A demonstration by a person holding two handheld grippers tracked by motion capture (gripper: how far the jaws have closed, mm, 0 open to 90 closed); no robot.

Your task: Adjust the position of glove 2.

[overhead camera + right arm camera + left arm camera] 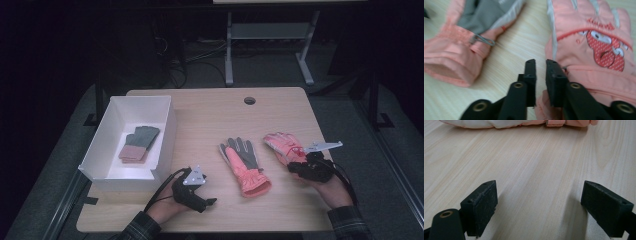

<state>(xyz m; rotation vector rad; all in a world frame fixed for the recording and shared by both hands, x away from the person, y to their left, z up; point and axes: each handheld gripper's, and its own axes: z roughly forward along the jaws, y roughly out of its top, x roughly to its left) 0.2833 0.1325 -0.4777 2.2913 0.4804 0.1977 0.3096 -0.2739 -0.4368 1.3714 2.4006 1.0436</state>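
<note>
Gloves on the bench, our right tongs (540, 75) nearly pressed together with nothing pinched, at the cuff of the pink glove (594, 47), grey-palmed glove (243, 164) between our tongs, left tongs (539, 210) spread wide, resting beside the box (107, 165).

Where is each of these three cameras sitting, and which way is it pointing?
High view: above the person's side, looking forward and down on the wooden table; both forearms, left gripper and right gripper show.
Left gripper view: low over the table, between wide-apart jaws, toward the grey-palmed glove.
Right gripper view: along its nearly closed jaws at the patterned pink glove.
Shared: high and right gripper views both show the two gloves.
</note>
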